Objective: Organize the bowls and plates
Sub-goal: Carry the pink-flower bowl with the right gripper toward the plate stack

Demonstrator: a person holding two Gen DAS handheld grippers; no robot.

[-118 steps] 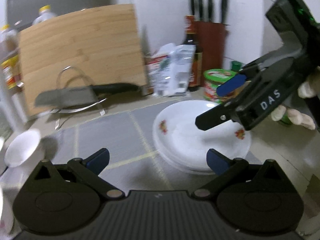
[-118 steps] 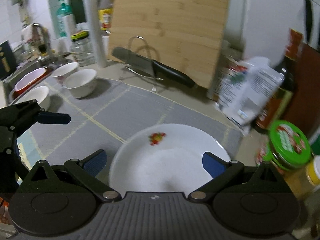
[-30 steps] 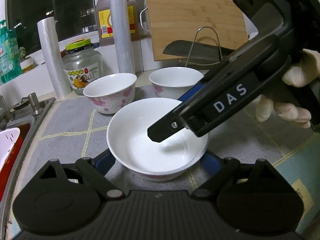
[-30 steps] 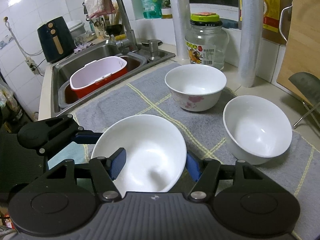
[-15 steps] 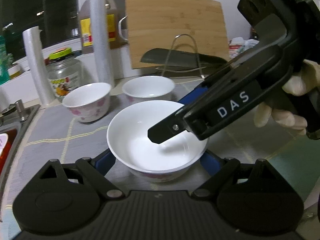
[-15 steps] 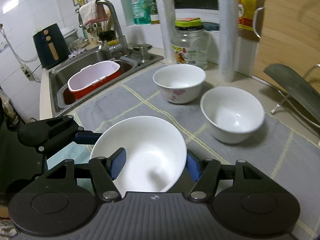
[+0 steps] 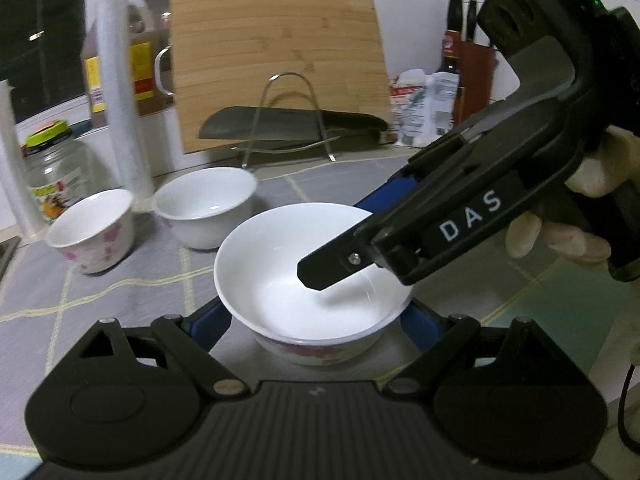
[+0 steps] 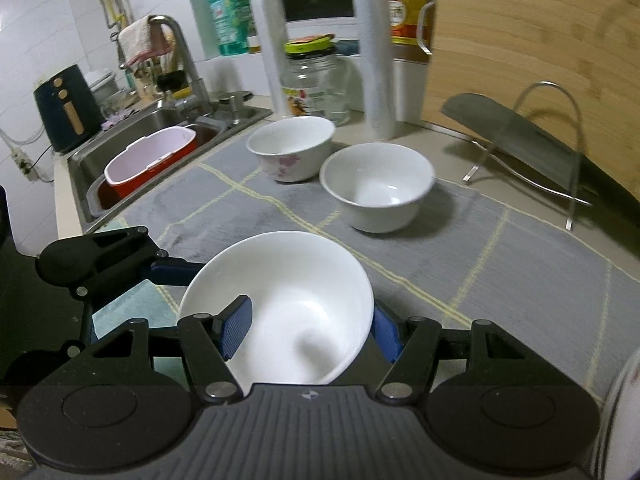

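Note:
A white bowl [image 7: 316, 280] with a pink flower band is held just above the grey mat [image 7: 120, 280] by both grippers. My left gripper [image 7: 316, 320] is shut on its lower sides, a blue pad on each flank. My right gripper [image 8: 310, 328] is shut on the same bowl [image 8: 288, 300], one pad inside the rim and one outside. In the left wrist view, the right gripper [image 7: 352, 232] reaches in from the right, held by a gloved hand [image 7: 560, 236]. Two more bowls stand on the mat: a floral one [image 8: 290, 148] and a plain one [image 8: 378, 184].
A bamboo cutting board [image 7: 276, 64] leans at the back behind a cleaver on a wire stand [image 7: 292, 124]. A sink [image 8: 160, 128] with a red and pink basin [image 8: 148, 160] lies left. A glass jar [image 8: 316, 80], rolls and bottles line the back wall.
Both grippers have carried the bowl rightward along the mat, away from the sink. The two standing bowls have slid left in the left wrist view. Both grips are unchanged.

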